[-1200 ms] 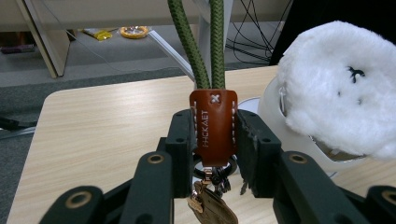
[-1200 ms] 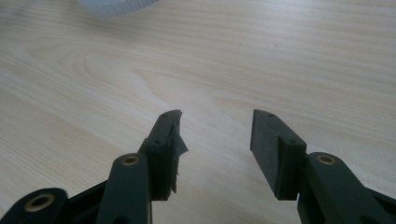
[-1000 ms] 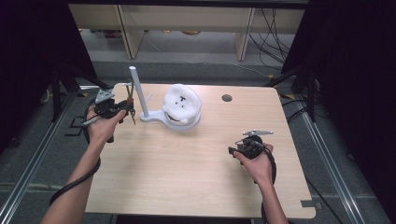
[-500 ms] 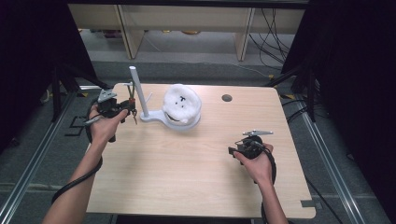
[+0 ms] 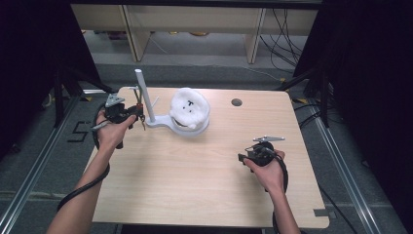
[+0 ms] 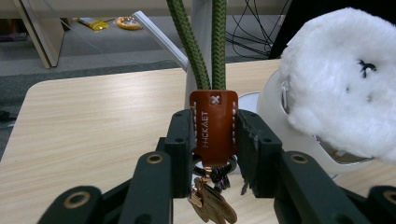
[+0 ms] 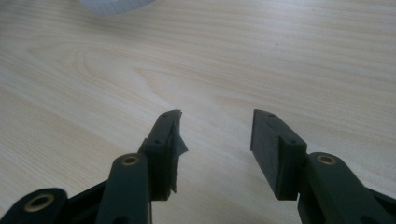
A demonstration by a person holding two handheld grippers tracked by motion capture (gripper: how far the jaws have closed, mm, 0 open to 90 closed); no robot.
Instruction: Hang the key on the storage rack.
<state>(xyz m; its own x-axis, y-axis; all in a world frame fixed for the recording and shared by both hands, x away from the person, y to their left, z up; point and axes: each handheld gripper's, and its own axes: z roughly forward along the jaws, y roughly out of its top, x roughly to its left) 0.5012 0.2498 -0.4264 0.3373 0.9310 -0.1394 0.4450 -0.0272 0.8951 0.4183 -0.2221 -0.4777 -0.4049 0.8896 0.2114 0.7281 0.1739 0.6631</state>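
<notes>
Jaws of the left gripper [image 6: 214,140] were clamped on a brown leather key-fob tag [image 6: 213,126], pads pressing its two sides. A green cord [image 6: 201,51] ran up in two strands from the tag's top edge, and small brass-coloured keys [image 6: 212,203] hung below it. In the high view the left gripper [image 5: 138,113] sat near the table's far-left corner, just beside the upright post of a white stand [image 5: 146,100]. The post rose directly behind the cord in the left gripper view. Whether the cord was looped over the stand's peg could not be told.

A white fluffy toy [image 5: 189,106] rested on the stand's round base, just right of the post, and it crowded the right side of the left gripper view [image 6: 345,84]. Room was tight between post, toy and gripper.

The right gripper [image 7: 215,135] stood wide with nothing between its pads, held low over bare wood. In the high view it [image 5: 251,157] lay toward the right edge of the table [image 5: 195,195], well apart from the stand. The near half of the tabletop lay open between the two hands. A small round hole [image 5: 236,102] marked the far edge.
</notes>
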